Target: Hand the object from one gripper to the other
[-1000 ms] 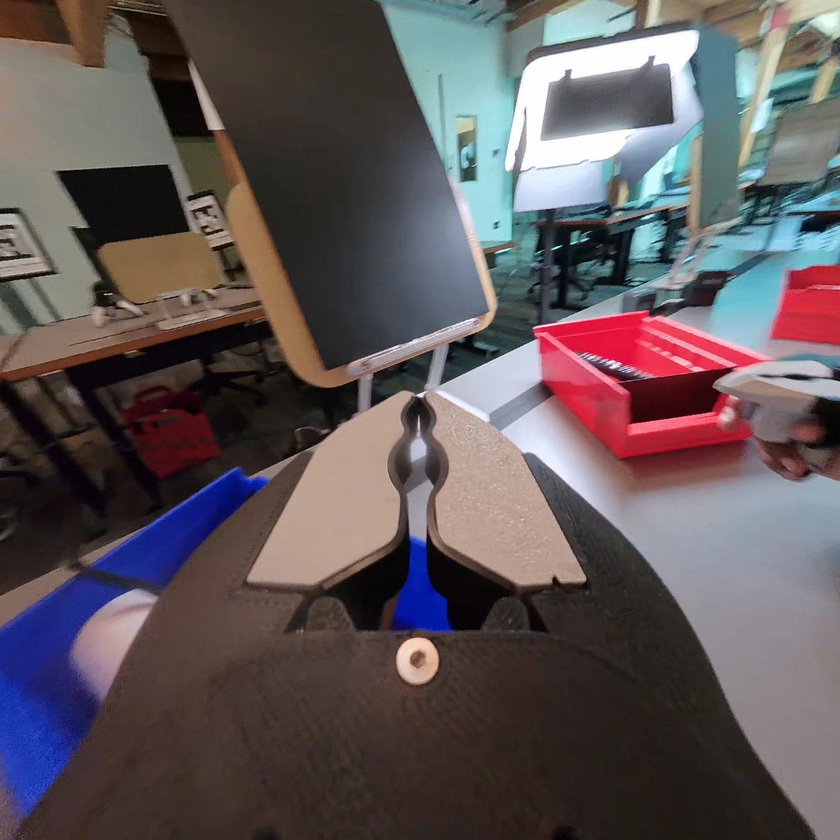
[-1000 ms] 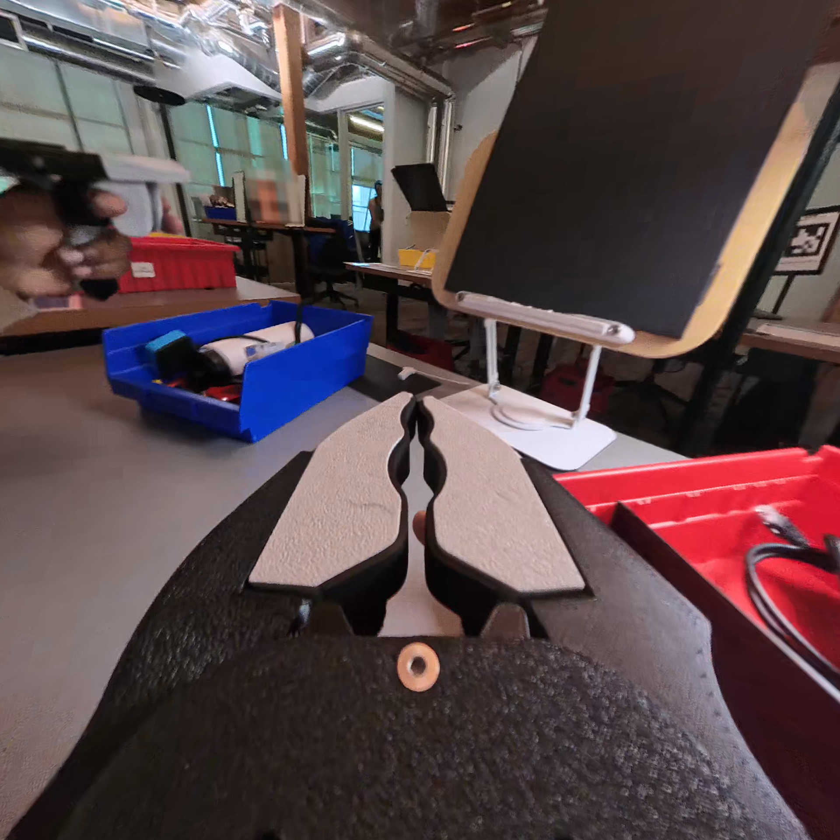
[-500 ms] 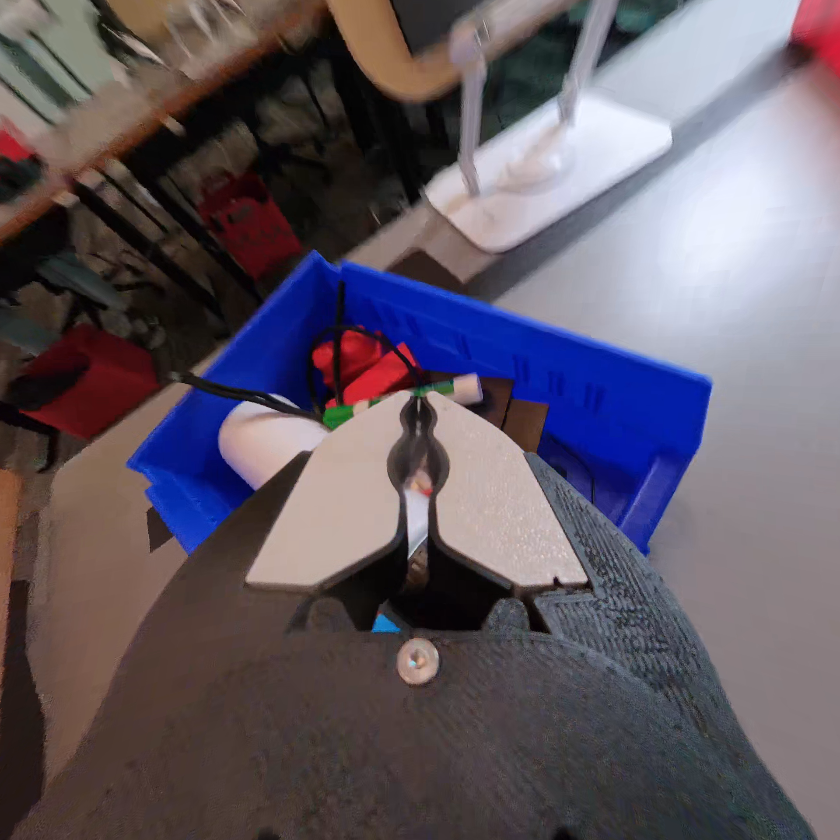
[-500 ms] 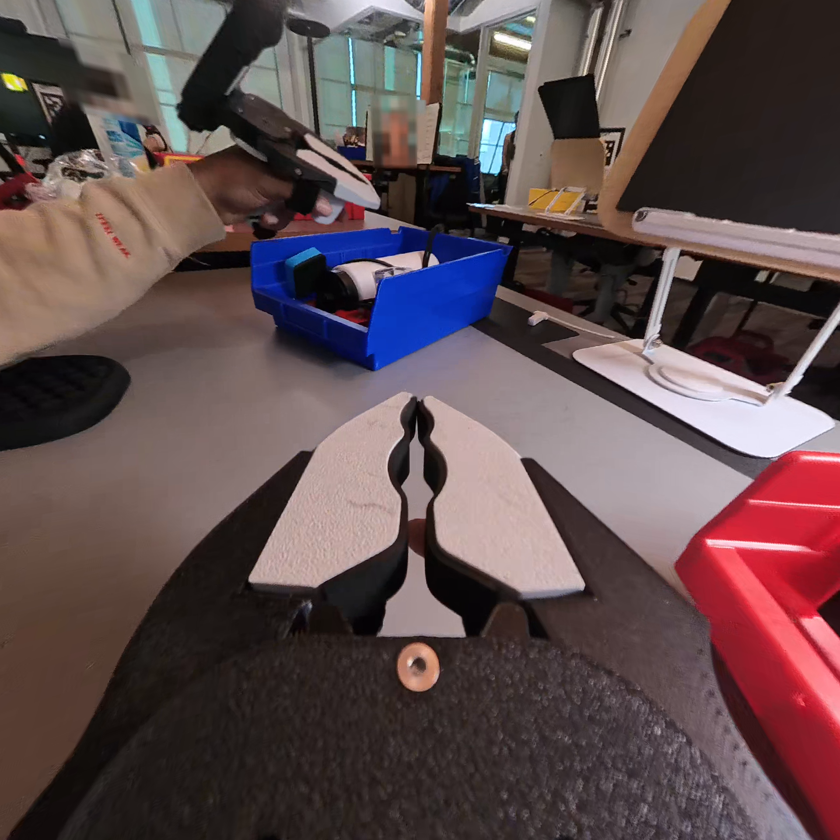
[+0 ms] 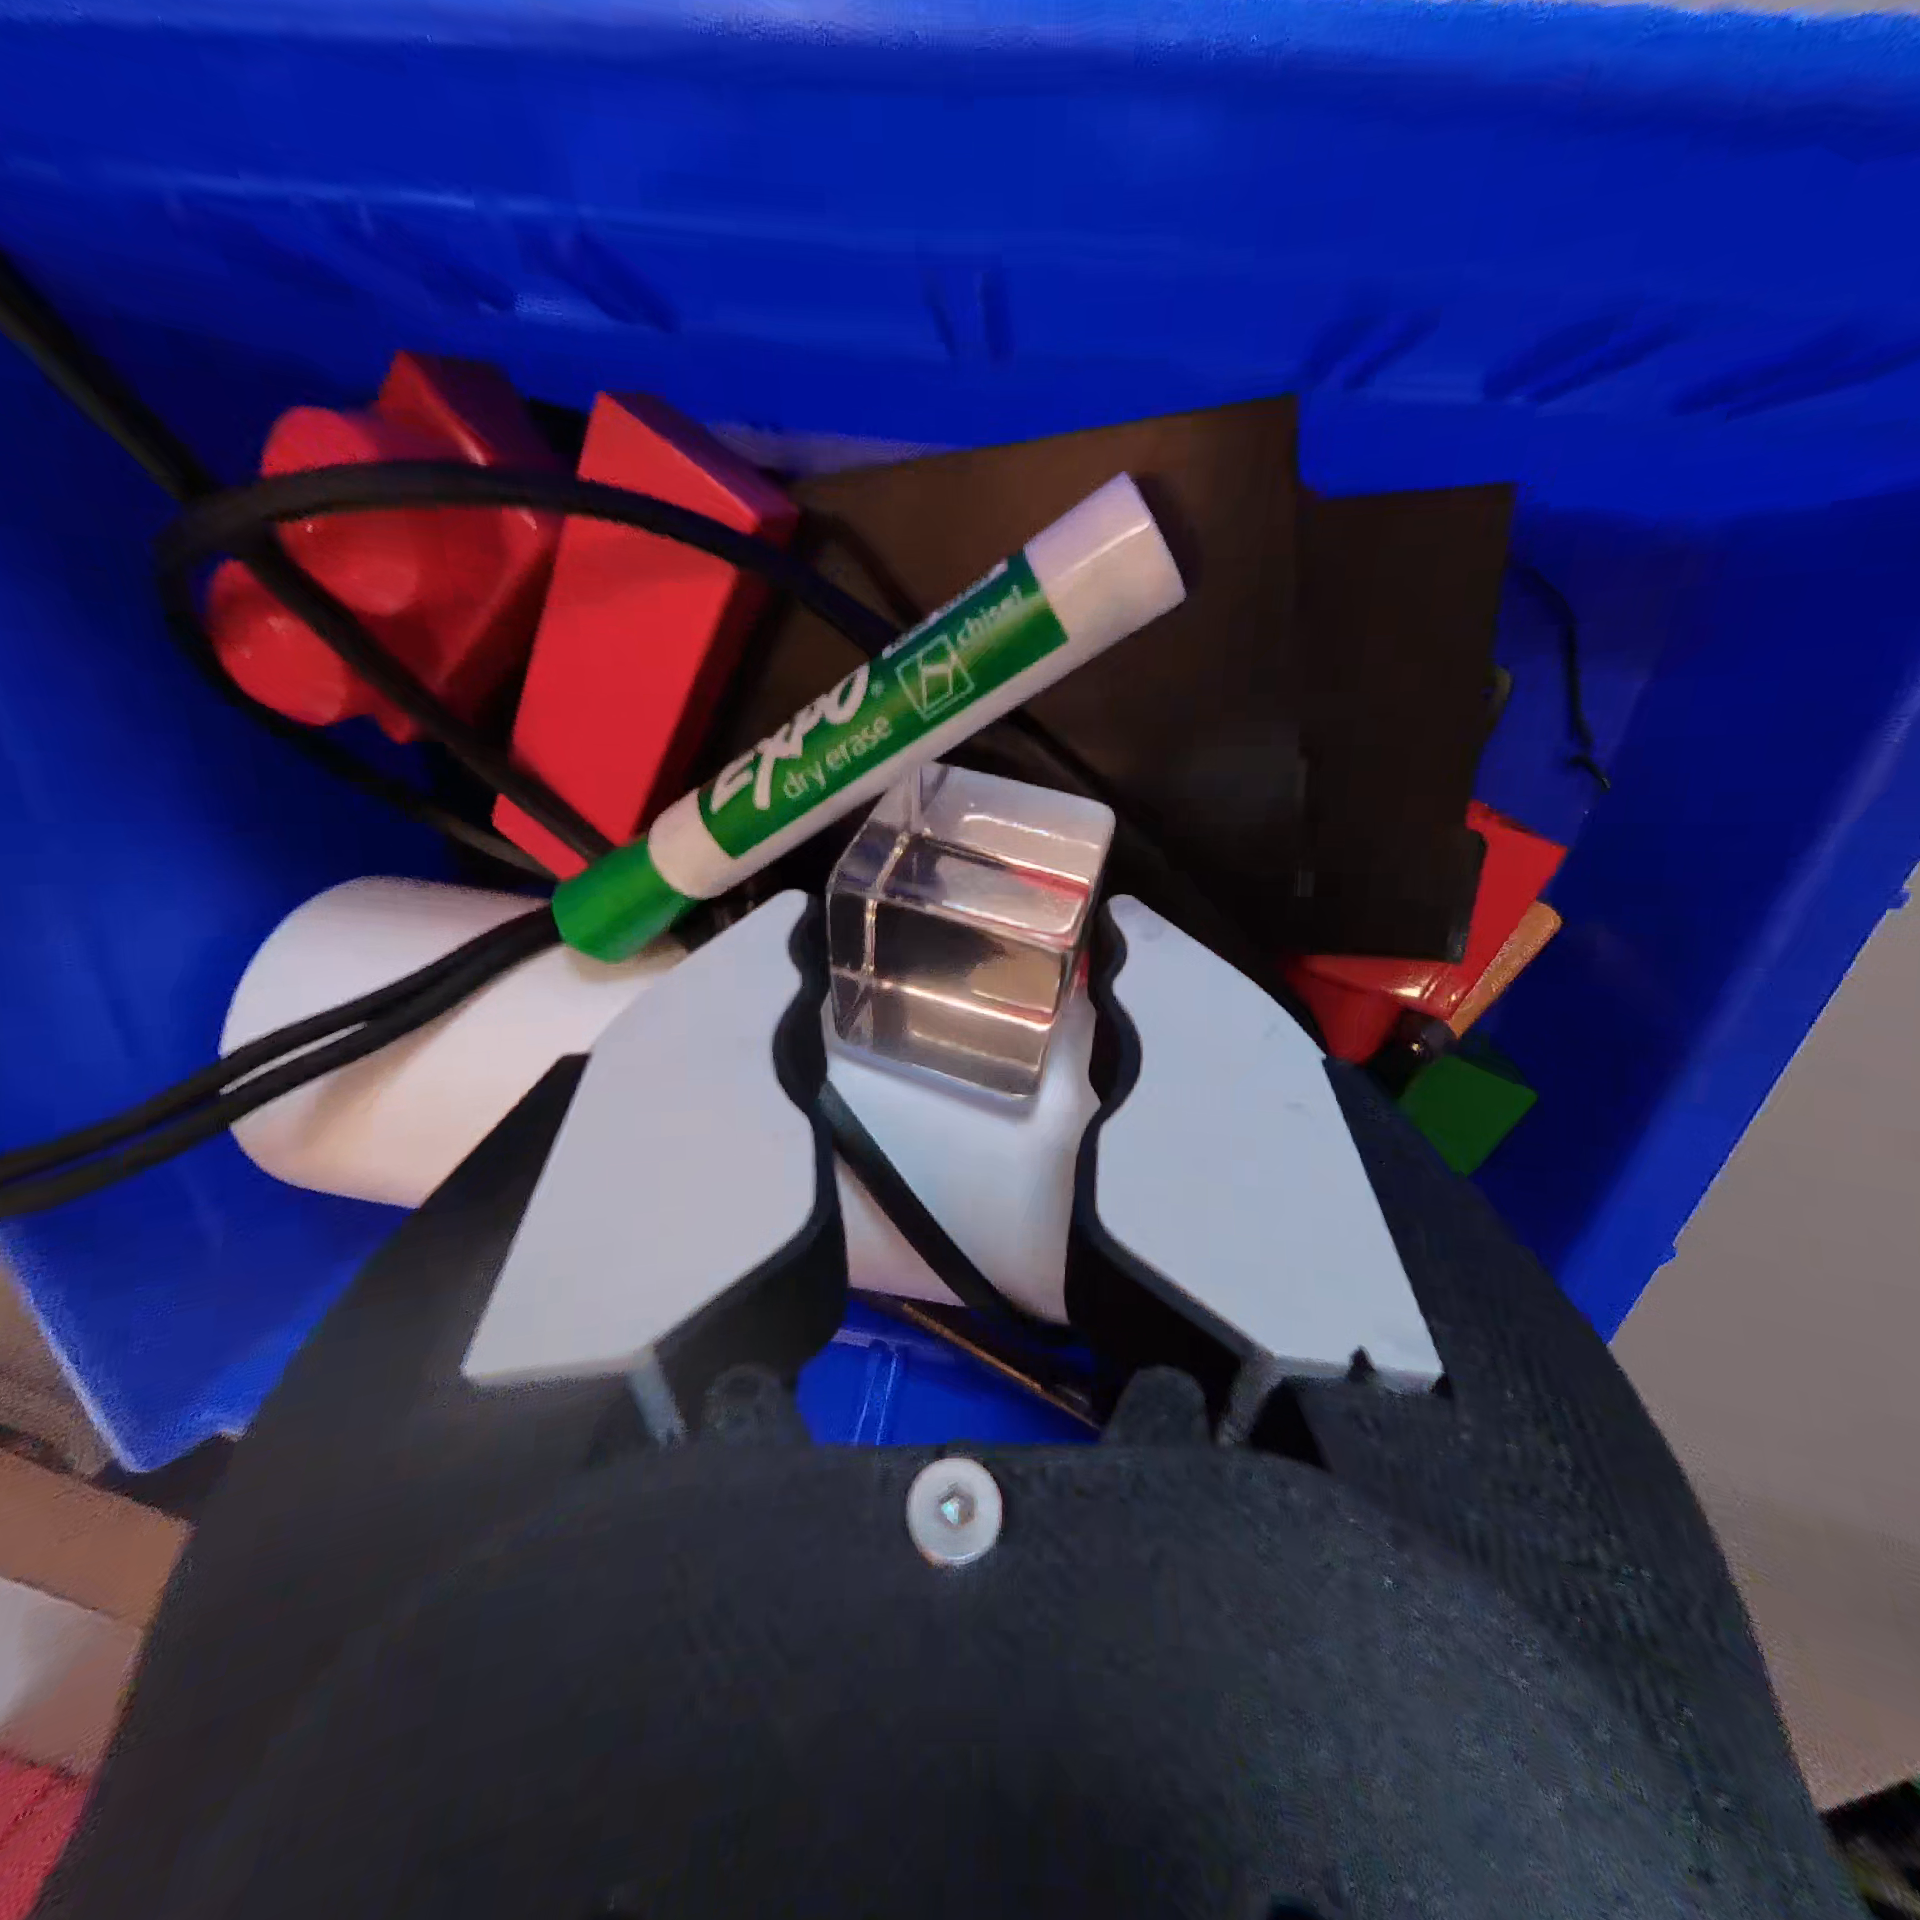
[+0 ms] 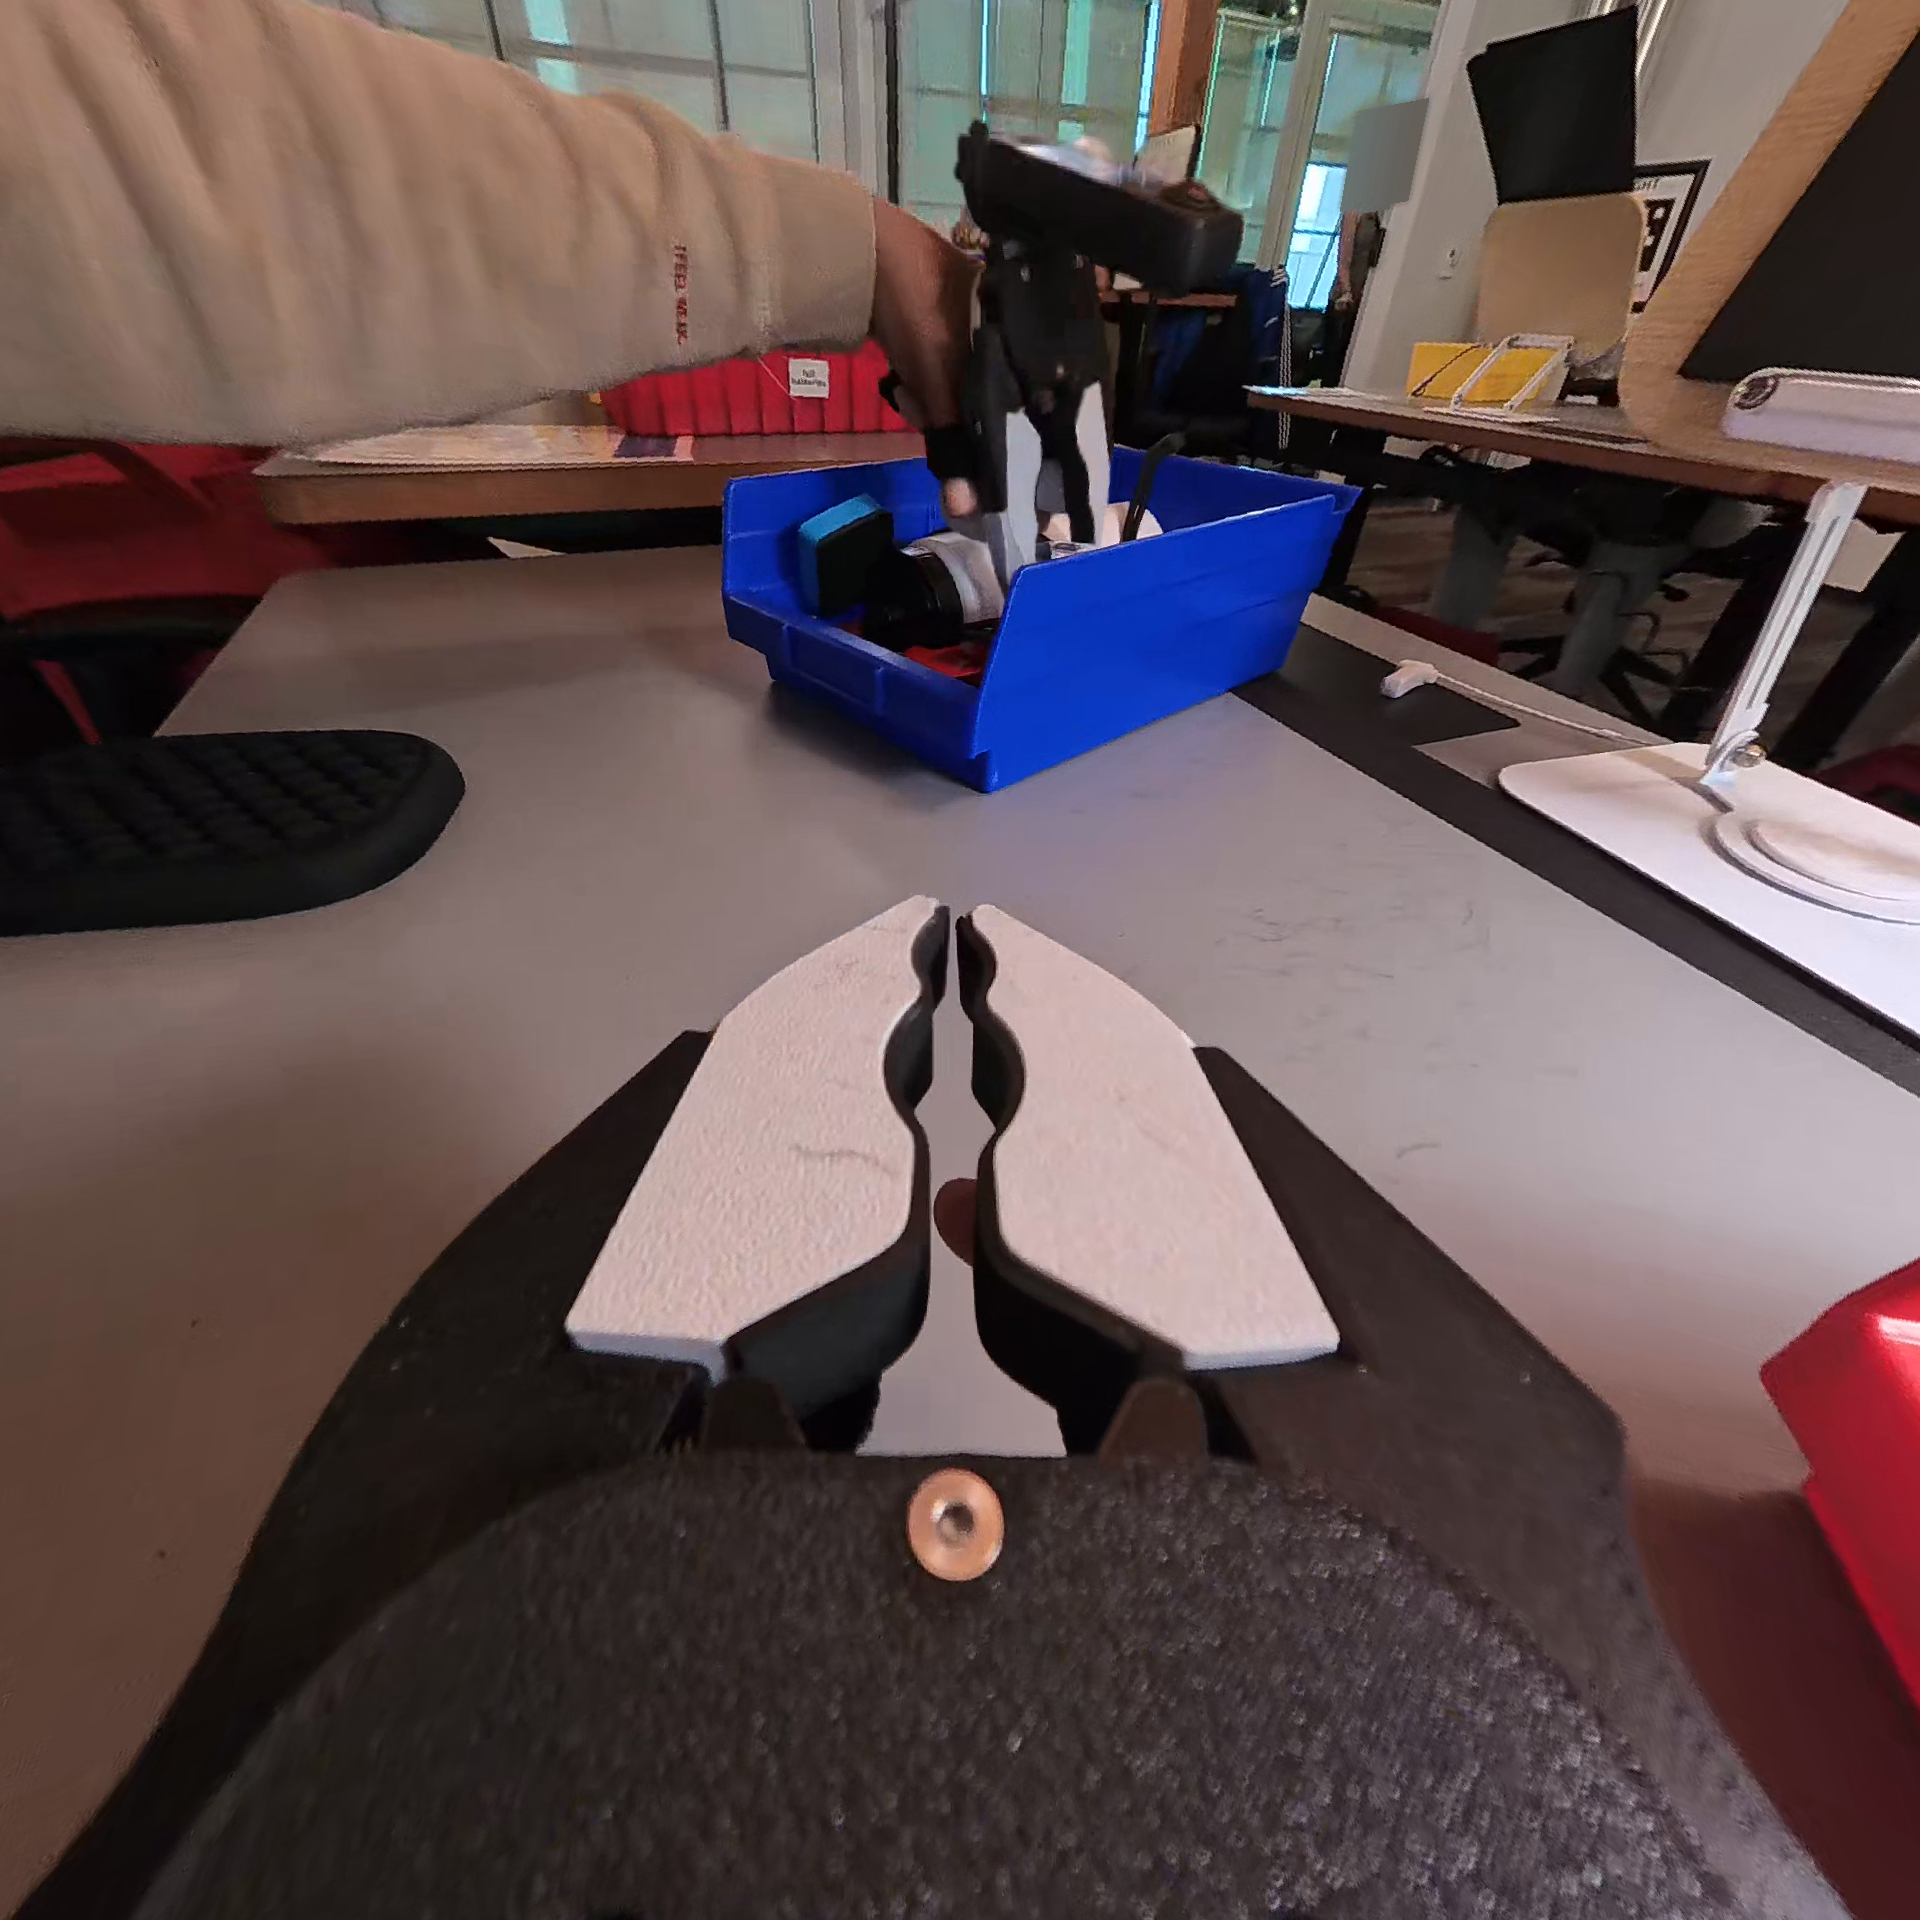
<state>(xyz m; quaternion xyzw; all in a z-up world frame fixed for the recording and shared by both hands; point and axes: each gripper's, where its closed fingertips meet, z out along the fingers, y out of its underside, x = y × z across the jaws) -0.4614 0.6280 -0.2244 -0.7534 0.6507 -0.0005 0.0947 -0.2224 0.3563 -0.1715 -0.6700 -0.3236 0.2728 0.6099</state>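
A clear plastic cube (image 5: 971, 935) sits on a white cylinder (image 5: 416, 1060) inside the blue bin (image 5: 935, 208). My left gripper (image 5: 958, 906) is open and points down into the bin, with its two fingertips on either side of the cube, close to its faces. A green and white marker (image 5: 873, 707) lies just beyond the cube. My right gripper (image 6: 953, 920) is shut and empty, low over the grey table (image 6: 623, 1039). In the right wrist view, the left gripper (image 6: 1039, 520) dips into the blue bin (image 6: 1122, 644) at the far middle.
The bin also holds red blocks (image 5: 623, 665), a black cable (image 5: 343, 623), black sheets (image 5: 1299, 707) and a green block (image 5: 1465, 1112). A red bin (image 6: 1860, 1455) is at my right, a black pad (image 6: 187, 821) at left, and a white stand base (image 6: 1714, 821) at far right. Left tips to right tips: about 35 cm. The white cylinder (image 5: 416, 1060) is closer to my left gripper, around 7 cm from its tips; the right tips are 45 cm off.
My left gripper has swung down into the blue bin and opened around the clear cube. My right gripper has tilted down a little and stays shut.
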